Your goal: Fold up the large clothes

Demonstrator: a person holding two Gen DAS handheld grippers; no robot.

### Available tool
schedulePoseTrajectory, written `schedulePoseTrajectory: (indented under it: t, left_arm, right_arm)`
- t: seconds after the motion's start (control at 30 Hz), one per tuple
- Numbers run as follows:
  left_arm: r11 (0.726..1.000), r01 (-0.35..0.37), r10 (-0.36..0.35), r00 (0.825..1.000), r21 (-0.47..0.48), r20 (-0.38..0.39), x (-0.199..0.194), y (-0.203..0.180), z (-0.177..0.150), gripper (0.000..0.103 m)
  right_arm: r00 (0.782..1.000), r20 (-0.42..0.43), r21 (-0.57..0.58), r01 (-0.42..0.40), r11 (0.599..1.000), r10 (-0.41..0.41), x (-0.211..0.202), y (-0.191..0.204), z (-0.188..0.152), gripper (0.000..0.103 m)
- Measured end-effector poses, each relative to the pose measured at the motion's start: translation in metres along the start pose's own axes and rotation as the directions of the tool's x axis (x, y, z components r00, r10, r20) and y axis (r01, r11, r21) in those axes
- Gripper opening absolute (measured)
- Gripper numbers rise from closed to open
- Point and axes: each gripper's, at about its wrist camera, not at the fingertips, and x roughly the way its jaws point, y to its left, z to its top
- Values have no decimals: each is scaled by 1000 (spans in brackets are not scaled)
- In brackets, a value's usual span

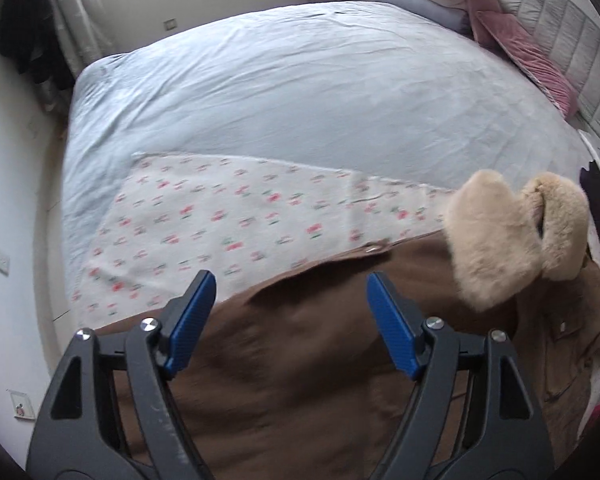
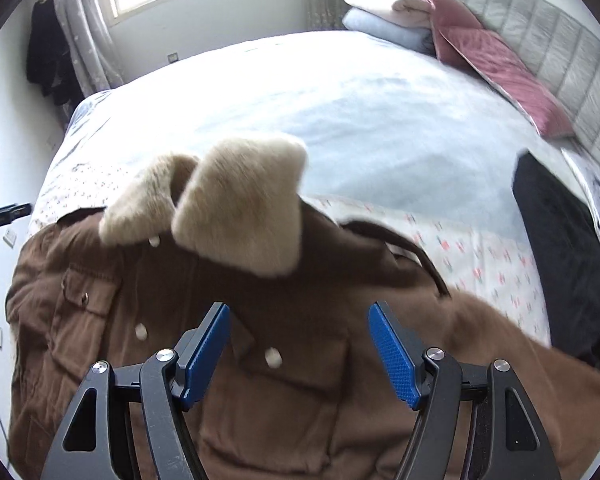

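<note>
A large brown coat [image 2: 188, 312] with a cream fur collar [image 2: 240, 208] lies spread front-up on the near edge of the bed. My right gripper [image 2: 298, 320] hovers open over its chest, just below the collar, nothing between the blue pads. In the left wrist view the same coat [image 1: 292, 368] fills the lower part, the collar [image 1: 512, 236] off to the right. My left gripper [image 1: 290, 288] is open above the coat's left part, holding nothing. The left gripper's tip [image 2: 8, 214] shows at the left edge of the right wrist view.
The coat rests on a floral sheet [image 1: 204, 216] over a pale blue duvet [image 1: 300, 88]. Folded blankets [image 2: 388, 16] and a pink quilt [image 2: 496, 68] lie by the grey headboard [image 2: 572, 64]. A black garment [image 2: 556, 248] lies at the right. A wall [image 1: 16, 208] borders the left.
</note>
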Motion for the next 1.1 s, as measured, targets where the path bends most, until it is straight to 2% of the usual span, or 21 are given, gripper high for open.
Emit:
schedulePoseTrajectory:
  t: [0.13, 0.2, 0.37, 0.47, 0.53, 0.57, 0.6, 0.67, 0.73, 0.77, 0.8, 0.83, 0.87, 0.93, 1.0, 1.03, 1.07, 1.1]
  left_arm:
    - [990, 137, -138, 990, 45, 17, 10, -75, 32, 78]
    - [982, 172, -173, 985, 81, 5, 20, -107, 42, 78]
    - [966, 183, -179, 983, 183, -35, 53, -155, 51, 78]
    - [961, 167, -158, 986, 220, -61, 79, -160, 47, 77]
    - [966, 170, -151, 983, 197, -107, 99, -147, 41, 67]
    - [965, 199, -176, 974, 171, -139, 107, -139, 35, 55]
    - [962, 225, -201, 967, 153, -158, 110, -130, 30, 50]
    - [956, 252, -230, 961, 148, -152, 110, -124, 19, 37]
    - [952, 262, -249, 964, 159, -95, 93, -122, 9, 26]
    - [953, 261, -256, 965, 154, -52, 82, -121, 6, 22]
    - [953, 273, -278, 960, 133, 16, 65, -117, 2, 20]
    - [954, 277, -287, 954, 113, 84, 49, -112, -1, 19]
    - [956, 278, -290, 945, 96, 151, 35, -107, -4, 19]
    - [961, 275, -273, 912, 38, 307, 5, -95, -10, 18]
    - [965, 260, -231, 889, -20, 395, -4, -86, -10, 18]
    - [972, 232, -189, 883, -48, 429, -2, -83, -9, 18]
    - [974, 210, -154, 885, -82, 440, 5, -81, -8, 18]
    - [972, 203, -136, 898, -119, 418, 20, -77, -5, 18]
  right_arm:
    - [995, 100, -72, 8, 997, -1, 13, 34, 43, 73]
    - [994, 105, -82, 15, 997, -7, 29, 44, 61, 73]
    - [998, 66, -68, -10, 998, 15, 80, 47, 85, 72]
    - [1000, 28, -93, 15, 996, -13, 108, 43, 83, 72]
    - [999, 7, -116, 40, 992, -39, 119, 34, 72, 71]
    - [998, -8, -117, 59, 991, -60, 125, 27, 65, 70]
    - [997, -28, -107, 69, 992, -73, 129, 19, 59, 70]
    - [996, -77, -73, 34, 997, -40, 140, 2, 45, 70]
    - [996, -89, -69, -16, 998, 10, 146, -1, 34, 56]
    - [997, -75, -68, -34, 997, 29, 144, 1, 30, 42]
    - [998, -51, -63, -35, 997, 31, 140, 4, 29, 29]
    - [999, -19, -59, -28, 998, 27, 134, 7, 29, 24]
    - [999, 38, -53, -11, 999, 13, 123, 11, 30, 21]
    - [992, 125, -13, -11, 1000, 13, 106, 13, 35, 19]
    - [972, 234, 61, -38, 997, 23, 88, 11, 44, 19]
    - [964, 267, 90, -49, 995, 23, 84, 10, 49, 19]
    - [960, 280, 118, -56, 991, 20, 86, 8, 54, 18]
    - [961, 274, 140, -60, 988, 20, 93, 6, 58, 18]
